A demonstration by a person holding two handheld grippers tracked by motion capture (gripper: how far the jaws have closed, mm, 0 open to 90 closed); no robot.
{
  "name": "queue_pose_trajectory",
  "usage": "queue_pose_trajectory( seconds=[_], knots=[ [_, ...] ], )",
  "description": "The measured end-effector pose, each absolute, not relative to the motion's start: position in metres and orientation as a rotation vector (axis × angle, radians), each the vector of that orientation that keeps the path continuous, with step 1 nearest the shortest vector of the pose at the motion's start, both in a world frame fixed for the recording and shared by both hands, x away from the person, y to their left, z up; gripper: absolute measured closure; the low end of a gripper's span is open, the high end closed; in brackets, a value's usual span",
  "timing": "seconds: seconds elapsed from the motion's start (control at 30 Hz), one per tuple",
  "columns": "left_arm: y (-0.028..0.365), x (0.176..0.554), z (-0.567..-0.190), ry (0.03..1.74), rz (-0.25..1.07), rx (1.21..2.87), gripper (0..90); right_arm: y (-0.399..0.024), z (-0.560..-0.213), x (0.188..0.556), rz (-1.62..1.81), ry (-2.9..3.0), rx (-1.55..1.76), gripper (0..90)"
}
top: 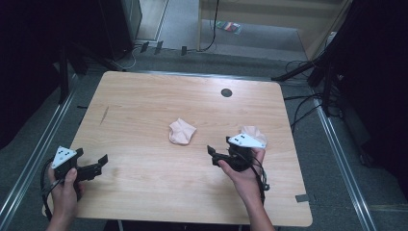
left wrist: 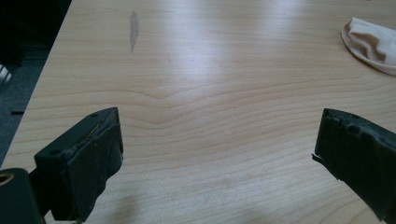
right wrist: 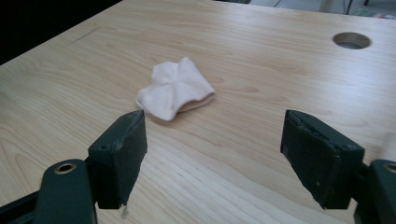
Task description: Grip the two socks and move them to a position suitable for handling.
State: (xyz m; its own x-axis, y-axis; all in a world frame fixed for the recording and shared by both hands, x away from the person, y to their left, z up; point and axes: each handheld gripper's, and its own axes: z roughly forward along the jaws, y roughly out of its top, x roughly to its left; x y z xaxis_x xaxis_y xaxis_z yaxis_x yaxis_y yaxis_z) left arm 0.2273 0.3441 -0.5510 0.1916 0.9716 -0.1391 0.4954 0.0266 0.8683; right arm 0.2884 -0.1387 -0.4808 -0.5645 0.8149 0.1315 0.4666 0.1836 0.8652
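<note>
A light wooden table (top: 144, 96) with rounded corners carried two small pieces of pale pink cloth. The first crumpled pale pink cloth (top: 182, 132) lay near the middle of the table, a little to the right of centre. In the right gripper view this cloth (right wrist: 175, 94) lay just beyond the left jaw, and it was not touched by anything. In the left gripper view its edge (left wrist: 371, 43) appeared at the far right corner.

The second pale pink cloth (top: 255, 133) lay near the right edge of the table, just behind the right gripper (top: 219, 156), which partly covered it.

The right gripper, held in the person's right hand (top: 245, 175), was above the near right part of the table and pointed to the left. Its jaws were spread wide (right wrist: 212, 154), and only bare wood was between them.

The left gripper (top: 98, 166), held in the left hand (top: 65, 190), was at the near left corner of the table, well apart from both cloths. Its jaws were also spread wide (left wrist: 217, 158) with nothing between them.

A round dark hole (top: 226, 93) was in the far right part of the table.
</note>
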Motion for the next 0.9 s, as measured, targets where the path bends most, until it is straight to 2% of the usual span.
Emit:
queue_pose_trajectory(
  seconds=[0.7, 0.9],
  knots=[
    [0.345, 0.228, -0.551, 1.440, 0.671, 1.596, 1.0, -0.035, -0.506, 0.338, 1.229, 2.239, 1.126, 25.4],
    [0.346, 0.228, -0.551, 1.439, 0.668, 1.591, 1.0, -0.022, -0.515, 0.361, 1.156, 2.217, 1.176, 33.6]
  ],
)
